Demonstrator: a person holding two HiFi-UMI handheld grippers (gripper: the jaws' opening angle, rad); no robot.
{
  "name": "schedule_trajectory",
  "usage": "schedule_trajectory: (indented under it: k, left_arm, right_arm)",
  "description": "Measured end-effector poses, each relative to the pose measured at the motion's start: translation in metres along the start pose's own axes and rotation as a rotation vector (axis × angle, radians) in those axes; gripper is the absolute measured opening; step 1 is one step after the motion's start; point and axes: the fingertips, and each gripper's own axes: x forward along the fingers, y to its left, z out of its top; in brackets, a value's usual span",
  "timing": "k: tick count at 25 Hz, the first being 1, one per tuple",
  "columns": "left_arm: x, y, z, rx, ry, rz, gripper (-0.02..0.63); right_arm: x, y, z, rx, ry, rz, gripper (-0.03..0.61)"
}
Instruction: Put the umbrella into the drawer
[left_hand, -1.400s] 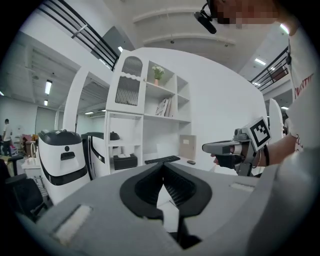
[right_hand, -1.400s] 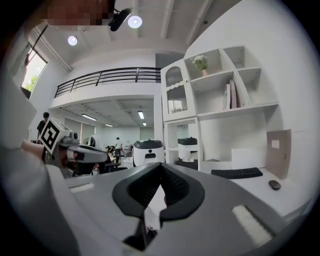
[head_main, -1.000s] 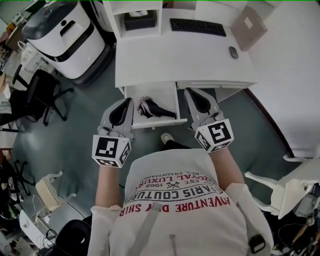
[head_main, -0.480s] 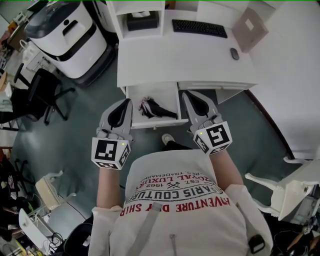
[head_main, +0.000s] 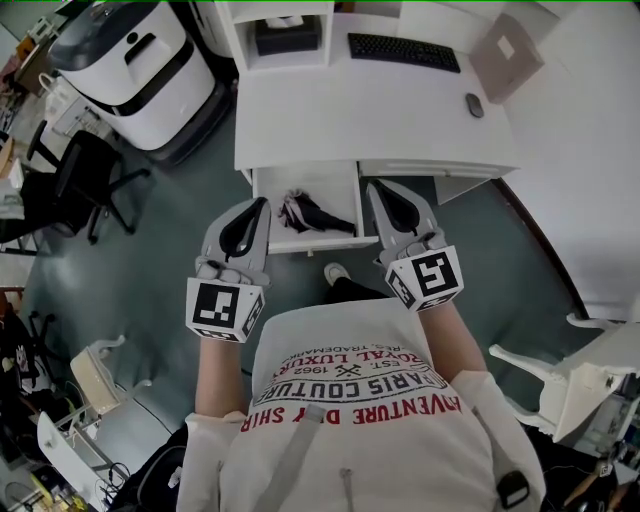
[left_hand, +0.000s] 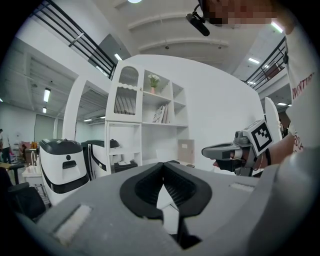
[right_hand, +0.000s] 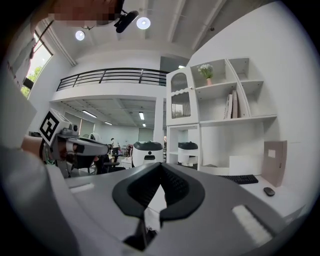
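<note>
An office floor of grey-green carpet fills the head view, with a white wheeled machine (head_main: 130, 70) at ten o'clock and a black office chair (head_main: 85, 180) at nine o'clock. A white tabletop (head_main: 350, 110) sits at twelve o'clock, carrying a keyboard (head_main: 403, 51) and, further toward one o'clock, a mouse (head_main: 474, 104). Under its front edge the drawer (head_main: 310, 243) stands pulled out. The left gripper (head_main: 263, 205) hangs just off the drawer's left corner, its fingers (left_hand: 150, 187) pressed together with nothing between them in its own view. The umbrella (head_main: 315, 213) lies folded on the drawer bottom, its pale end toward nine o'clock and its dark end toward four o'clock, apart from both tools. The right gripper (head_main: 372, 187) hangs just off the drawer's right side at three o'clock from the umbrella, and its fingers (right_hand: 175, 187) are likewise closed on nothing. Compared with the last second almost nothing has changed: both tools keep their posts beside the drawer, and the umbrella rests where it did. By my reading the placing is done and both tools have let go. What remains, if anything, is pushing the drawer shut, which the task sentence does not demand.
</note>
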Motion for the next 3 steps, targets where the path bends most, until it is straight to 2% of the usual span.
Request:
schedule_trajectory:
  k: [3]
  left_arm:
    - [0.0043, -0.0004, 0.0011, 0.005, -0.001, -0.002, 0.007]
  right_arm:
    - [0.0024, -0.0039, 0.0010, 0.011, -0.005, -0.010, -0.002]
